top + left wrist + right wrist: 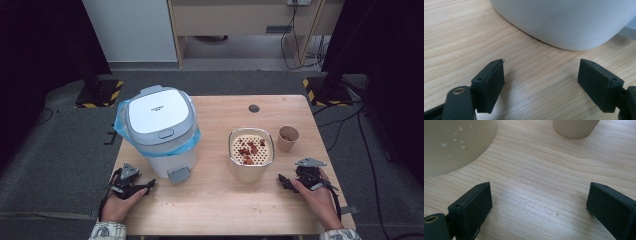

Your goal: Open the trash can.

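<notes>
Grippers rest on the tabletop (215, 200) — left gripper (541, 85) by the bin (159, 132), right gripper (539, 212) near the bowl (251, 154) and cup (287, 138) — jaws apart, empty.

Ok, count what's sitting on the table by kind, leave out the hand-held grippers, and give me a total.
Pedal bin with blue liner: 1
Cream strainer container holding food scraps: 1
Paper cup: 1
Total: 3

White lidded pedal bin (159, 131) upright left; cream strainer tub (251, 154) beside it.
</notes>
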